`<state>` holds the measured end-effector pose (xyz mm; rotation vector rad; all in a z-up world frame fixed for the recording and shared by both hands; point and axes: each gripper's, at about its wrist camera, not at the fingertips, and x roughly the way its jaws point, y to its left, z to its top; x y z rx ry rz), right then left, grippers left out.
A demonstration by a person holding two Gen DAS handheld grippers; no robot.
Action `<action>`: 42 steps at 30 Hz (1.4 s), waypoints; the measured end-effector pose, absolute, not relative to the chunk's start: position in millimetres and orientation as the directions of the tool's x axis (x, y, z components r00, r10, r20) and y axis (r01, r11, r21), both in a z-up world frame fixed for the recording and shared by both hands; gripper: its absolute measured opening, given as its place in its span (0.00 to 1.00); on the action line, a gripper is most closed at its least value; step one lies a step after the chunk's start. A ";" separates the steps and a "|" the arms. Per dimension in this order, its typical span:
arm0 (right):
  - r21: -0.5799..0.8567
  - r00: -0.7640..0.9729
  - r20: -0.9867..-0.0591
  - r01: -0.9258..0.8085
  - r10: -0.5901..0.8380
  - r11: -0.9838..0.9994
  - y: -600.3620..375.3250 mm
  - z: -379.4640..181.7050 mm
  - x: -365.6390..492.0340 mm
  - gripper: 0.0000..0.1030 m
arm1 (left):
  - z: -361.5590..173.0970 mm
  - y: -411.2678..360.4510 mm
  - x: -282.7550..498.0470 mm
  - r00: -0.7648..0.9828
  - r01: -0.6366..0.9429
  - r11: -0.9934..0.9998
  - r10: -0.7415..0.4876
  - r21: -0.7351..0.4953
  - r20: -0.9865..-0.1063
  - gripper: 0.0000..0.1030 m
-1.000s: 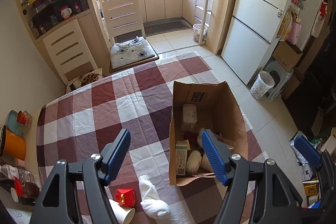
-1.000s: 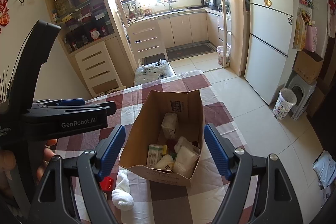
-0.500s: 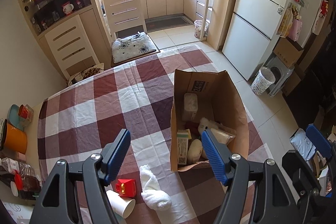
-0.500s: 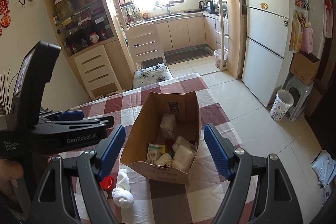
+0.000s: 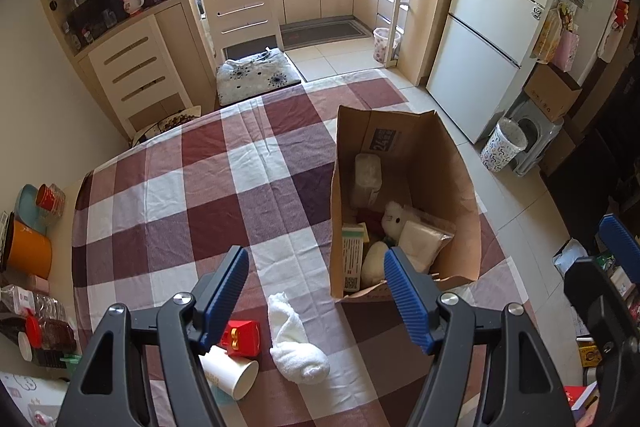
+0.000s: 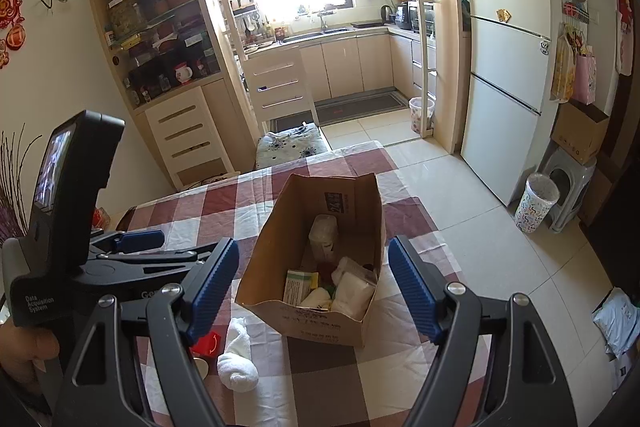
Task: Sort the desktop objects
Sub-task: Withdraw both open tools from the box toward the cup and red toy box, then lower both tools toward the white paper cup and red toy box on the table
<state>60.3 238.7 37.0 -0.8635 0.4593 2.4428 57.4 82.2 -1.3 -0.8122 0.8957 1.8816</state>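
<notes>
An open brown paper bag stands on the checked tablecloth, holding a box, a white plush toy and several packets. In front of it lie a rolled white cloth, a small red toy and a tipped paper cup. My left gripper hangs open above the cloth and red toy, nothing between its fingers. Just as empty, my right gripper is open above the bag's near end.
An orange container, a red cup and bottles crowd the table's left edge. A cushioned chair stands at the far side. To the right are floor tiles, a fridge and a patterned bin.
The left gripper has moved back and a little down, so the cloth, red toy and cup show more fully. The right gripper stays where it was. Both keep the same opening.
</notes>
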 end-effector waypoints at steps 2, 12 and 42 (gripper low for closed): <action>0.142 -0.671 -0.655 -0.560 0.346 -0.816 236.6 36.6 61.2 0.78 | -3.4 79.2 56.6 -0.406 -0.895 -0.361 0.420 0.262 -0.812 0.70; 0.137 -0.679 -0.653 -0.541 0.336 -0.830 223.0 37.0 65.5 0.78 | -11.8 58.8 52.1 -0.411 -0.887 -0.383 0.394 0.259 -0.822 0.70; 0.132 -0.655 -0.697 -0.516 0.291 -0.846 174.8 5.3 81.6 0.78 | -54.0 -12.4 36.3 -0.431 -0.864 -0.411 0.303 0.291 -0.850 0.70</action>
